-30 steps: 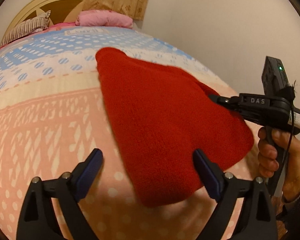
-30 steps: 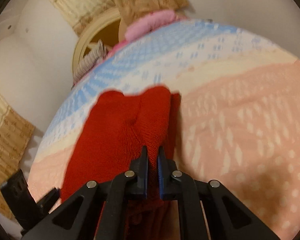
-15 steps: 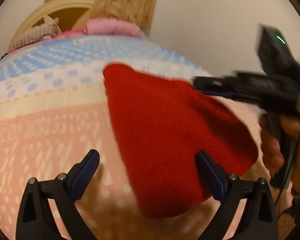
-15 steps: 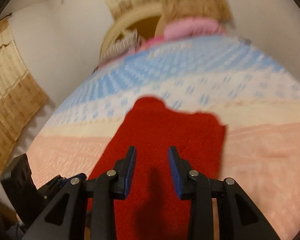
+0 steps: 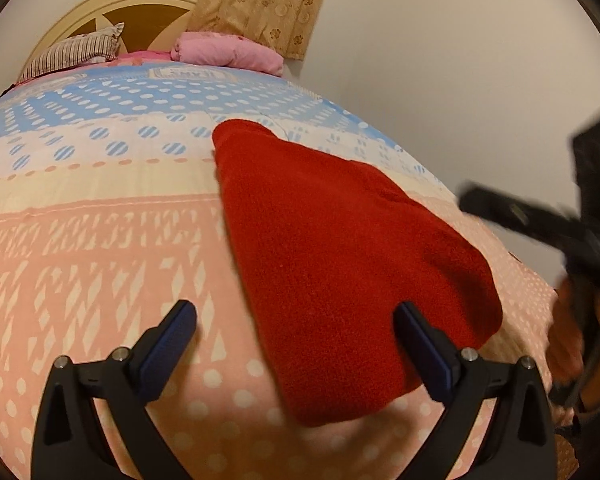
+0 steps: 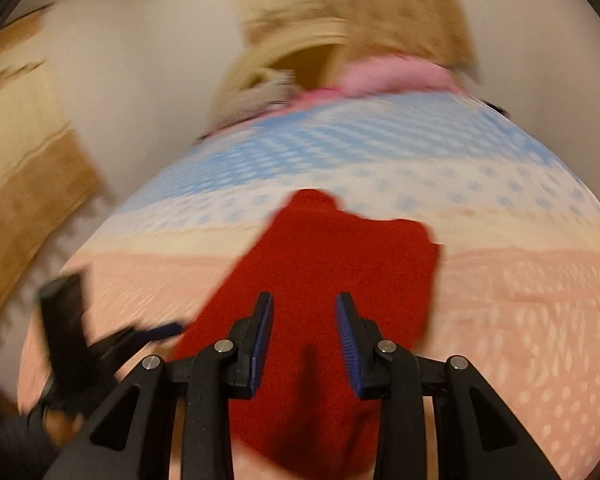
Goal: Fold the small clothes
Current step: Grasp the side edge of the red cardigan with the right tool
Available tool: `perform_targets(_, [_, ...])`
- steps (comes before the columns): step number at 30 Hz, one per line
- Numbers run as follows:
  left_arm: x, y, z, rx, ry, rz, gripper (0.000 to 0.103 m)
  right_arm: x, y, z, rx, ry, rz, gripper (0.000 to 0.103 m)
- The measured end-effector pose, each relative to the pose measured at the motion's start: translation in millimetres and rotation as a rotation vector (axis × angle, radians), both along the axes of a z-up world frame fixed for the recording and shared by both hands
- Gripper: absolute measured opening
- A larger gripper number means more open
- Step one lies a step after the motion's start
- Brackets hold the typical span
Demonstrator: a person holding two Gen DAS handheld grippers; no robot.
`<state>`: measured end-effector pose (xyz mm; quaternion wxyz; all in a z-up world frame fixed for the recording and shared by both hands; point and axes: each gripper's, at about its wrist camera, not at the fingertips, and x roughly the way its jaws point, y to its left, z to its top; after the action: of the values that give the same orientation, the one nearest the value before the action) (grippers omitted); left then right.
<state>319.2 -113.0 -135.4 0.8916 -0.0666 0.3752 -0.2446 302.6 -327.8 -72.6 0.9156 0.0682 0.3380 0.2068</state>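
The red knit garment [image 5: 340, 264] looks soft, floppy and light, a bit fuzzy, so it should bend easily and stay where it is put, and it will not break. I think the best place to grab it is at a corner or along an edge, pinching only the top layer so it can be folded over. It is bright red with no pattern, wide at the near end and narrower at the far end. It lies flat on the bed [image 5: 100, 248], on the pink and cream part of the dotted cover. The left hand-held gripper [image 5: 296, 344] is wide open and holds nothing. The right hand-held gripper [image 6: 305, 344] is partly open above the cloth, not pinching it.
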Motion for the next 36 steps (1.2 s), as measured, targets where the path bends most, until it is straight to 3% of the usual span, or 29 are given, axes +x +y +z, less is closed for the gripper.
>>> perform_targets(2, [2,0,-1,0.003,0.004,0.004,0.102,-15,11,-7,-0.028,0.011,0.069,0.034])
perform_targets(5, [2,1,1,0.004,-0.001,0.017,0.102,-15,4,-40,-0.132,0.127,-0.006,0.032])
perform_targets(8, [3,4,2,0.001,-0.001,0.031,0.102,-26,-20,-56,-0.039,0.127,-0.022,0.031])
perform_targets(12, [14,4,7,-0.012,0.006,0.056,0.102,-32,-25,-63,-0.037,0.099,-0.025,0.031])
perform_targets(15, [18,-3,5,0.024,0.006,0.048,0.102,-25,-40,-68,0.049,0.125,-0.045,0.031])
perform_targets(18, [21,-14,-9,0.076,0.037,0.017,0.103,-24,-43,-71,0.059,0.150,-0.073,0.031])
perform_targets(23, [21,-10,-11,0.066,0.055,0.017,0.103,-28,-46,-66,0.079,0.139,-0.062,0.033])
perform_targets(31, [23,-8,-15,0.033,0.087,0.013,0.103,-11,-55,-47,0.140,0.092,-0.089,0.053])
perform_targets(36, [22,-7,-15,0.036,0.087,0.012,0.103,19,-81,-50,0.201,0.131,-0.203,0.055])
